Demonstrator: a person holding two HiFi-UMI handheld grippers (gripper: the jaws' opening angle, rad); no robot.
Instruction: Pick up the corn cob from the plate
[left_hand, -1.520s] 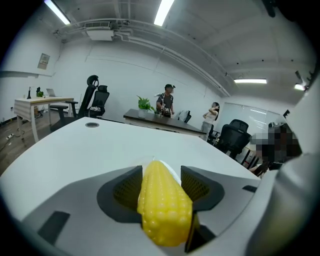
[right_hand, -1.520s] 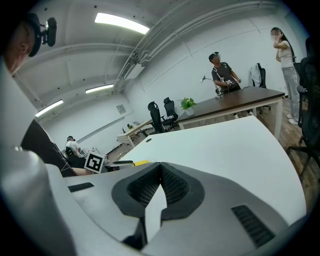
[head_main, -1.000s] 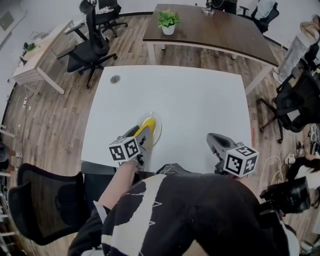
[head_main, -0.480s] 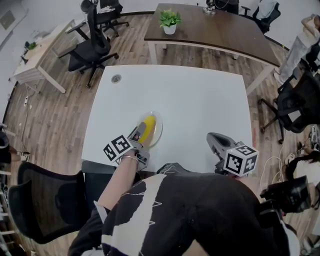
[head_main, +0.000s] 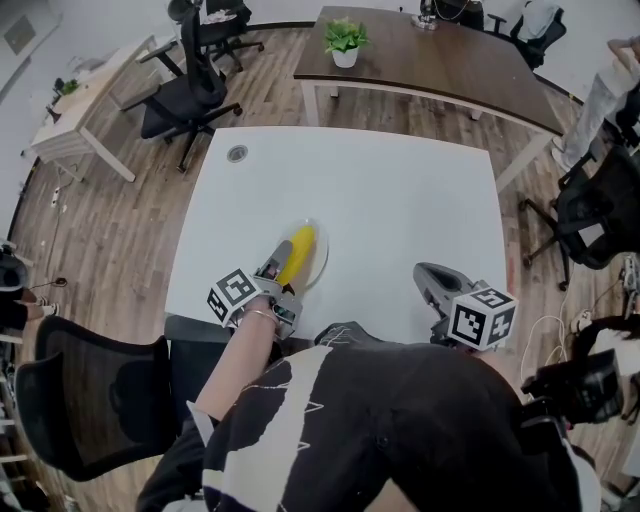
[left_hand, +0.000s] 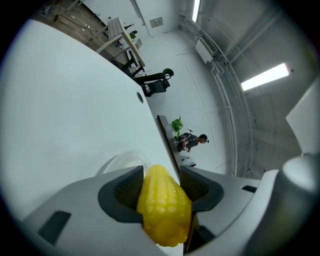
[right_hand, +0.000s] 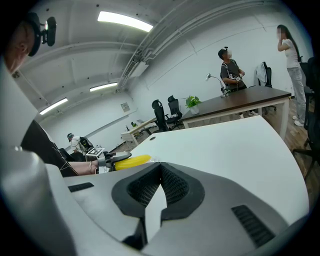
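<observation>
- Since the earlier head view, the left tongs have rolled about their own length: their marker cube now sits further to the left and shows a different tilt, while the hand has hardly changed place.
- The right tongs are where they were, resting low over the near right part of the white counter.
- In the left gripper view, the left tongs are clamped on the corn cob. A dark ribbed pad presses each side of the yellow cob, and its pointed end pokes out beyond the tips.
- The clear plate lies just beyond and beneath that pointed end.
- From the head view, the corn cob lies across the plate near the counter's front left. Whether it touches the plate cannot be told.
- In the right gripper view, the right tongs have their tips together with nothing between them.
- That view also shows the corn cob out to the side in the left tongs.
- A potted plant stands on a dark wooden desk behind the counter.
</observation>
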